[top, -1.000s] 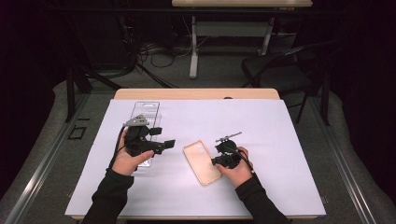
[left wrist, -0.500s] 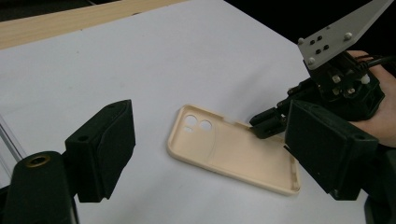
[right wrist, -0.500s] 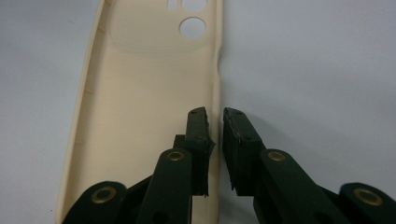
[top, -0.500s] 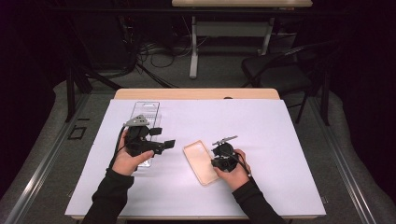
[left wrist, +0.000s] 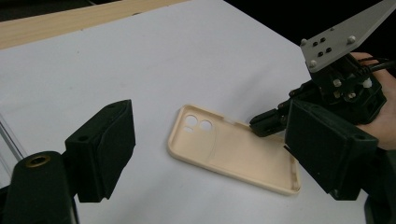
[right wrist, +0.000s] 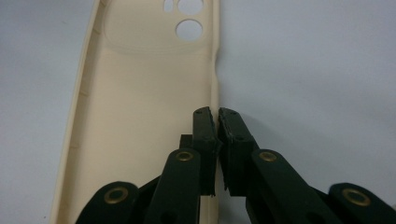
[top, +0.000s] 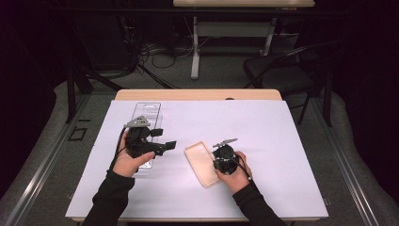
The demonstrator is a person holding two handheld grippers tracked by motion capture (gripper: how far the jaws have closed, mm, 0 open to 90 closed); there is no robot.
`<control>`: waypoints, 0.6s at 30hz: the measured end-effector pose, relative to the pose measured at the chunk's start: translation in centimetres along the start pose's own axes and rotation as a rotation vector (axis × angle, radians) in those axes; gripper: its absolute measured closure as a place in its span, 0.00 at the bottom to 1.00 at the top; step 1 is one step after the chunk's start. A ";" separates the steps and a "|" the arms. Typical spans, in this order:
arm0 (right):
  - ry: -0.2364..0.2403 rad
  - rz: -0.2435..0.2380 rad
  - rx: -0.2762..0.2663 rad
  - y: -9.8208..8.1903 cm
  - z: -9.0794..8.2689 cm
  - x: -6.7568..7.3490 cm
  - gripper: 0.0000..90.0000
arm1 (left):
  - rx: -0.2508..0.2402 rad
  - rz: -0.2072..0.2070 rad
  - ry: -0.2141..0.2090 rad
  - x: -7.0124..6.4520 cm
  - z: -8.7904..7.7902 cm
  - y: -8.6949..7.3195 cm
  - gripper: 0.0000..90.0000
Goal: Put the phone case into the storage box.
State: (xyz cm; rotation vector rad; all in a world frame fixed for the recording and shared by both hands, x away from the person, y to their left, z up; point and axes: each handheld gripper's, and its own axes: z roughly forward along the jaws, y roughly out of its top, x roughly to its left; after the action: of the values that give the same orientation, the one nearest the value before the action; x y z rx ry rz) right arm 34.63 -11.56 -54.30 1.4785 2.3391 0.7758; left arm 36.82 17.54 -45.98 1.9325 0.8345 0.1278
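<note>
The right tool (top: 217, 159) has its jaws clamped on the long side wall of the cream phone case (top: 202, 163), one jaw inside the shell and the other outside it. They have just been closing on that wall, and in the right gripper view the two pads (right wrist: 205, 130) stand almost together with only the thin rim (right wrist: 215, 100) between them. From this tool the case (right wrist: 144, 93) runs straight ahead and off to its inner side, open face up, with the round camera holes at the far end. The case lies flat on the white tabletop (top: 282, 141).

The left tool (top: 162, 147) is held above the tabletop with its jaws spread wide and nothing between them. In the left gripper view the case (left wrist: 233, 151) lies ahead of it and between the lines of its two jaws, well apart from both, with the right tool (left wrist: 261, 125) gripping the case's far edge beyond. A clear plastic tray (top: 146, 110) lies under and behind the left hand (top: 129, 162).
</note>
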 end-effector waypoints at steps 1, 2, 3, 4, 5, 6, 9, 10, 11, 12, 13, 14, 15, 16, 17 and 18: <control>0.002 0.001 -0.008 0.0 0.0 0.0 0.96 | -0.001 -0.001 0.001 0.0 0.0 0.0 0.19; 0.000 -0.002 -0.011 0.0 0.1 0.0 0.96 | -0.001 -0.001 0.001 0.0 0.0 0.0 0.19; 0.000 -0.002 -0.011 0.0 0.1 0.0 0.96 | -0.001 0.000 0.001 0.0 0.0 0.0 0.19; -0.011 -0.009 0.016 0.0 -0.1 0.1 0.96 | -0.001 0.000 0.001 0.0 0.0 0.0 0.19; -0.011 -0.009 0.016 0.0 -0.1 0.1 0.96 | -0.001 0.000 0.001 0.0 0.0 0.0 0.19; -0.011 -0.002 -0.001 0.0 0.0 0.1 0.96 | -0.001 0.000 0.001 0.0 0.0 0.0 0.19; -0.009 0.000 -0.013 -0.1 0.1 0.2 0.97 | -0.002 -0.002 0.001 0.0 0.0 0.0 0.19; -0.012 0.000 -0.002 0.0 0.0 0.2 0.97 | -0.002 -0.002 0.001 0.0 0.0 0.0 0.19; -0.018 0.004 -0.005 -0.1 0.0 0.3 0.97 | -0.001 -0.004 0.001 0.0 0.0 0.0 0.19; -0.014 0.004 -0.001 0.0 0.0 0.3 0.97 | 0.000 -0.003 0.001 0.0 0.0 0.0 0.19; -0.015 0.008 0.003 0.0 0.0 0.3 0.97 | 0.000 -0.003 0.001 0.0 0.0 0.0 0.19; -0.016 0.000 0.002 0.0 0.0 0.2 0.97 | 0.000 -0.003 0.000 0.0 0.0 0.0 0.19; -0.022 0.001 -0.004 -0.1 0.0 0.3 0.97 | 0.000 -0.004 0.001 0.0 0.0 0.0 0.19; -0.023 0.001 -0.014 -0.1 0.1 0.3 0.97 | 0.000 -0.004 0.000 0.0 0.0 0.0 0.19; -0.023 0.000 -0.003 -0.1 0.0 0.3 0.97 | 0.000 -0.004 0.001 0.1 0.0 0.0 0.19; -0.023 0.000 -0.003 -0.1 0.0 0.3 0.97 | 0.000 -0.004 0.001 0.1 0.0 0.0 0.19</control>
State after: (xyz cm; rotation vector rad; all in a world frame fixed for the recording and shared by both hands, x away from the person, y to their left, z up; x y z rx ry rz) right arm 34.44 -11.32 -54.32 1.4789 2.3201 0.7584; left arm 36.86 17.59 -46.01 1.9313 0.8393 0.1266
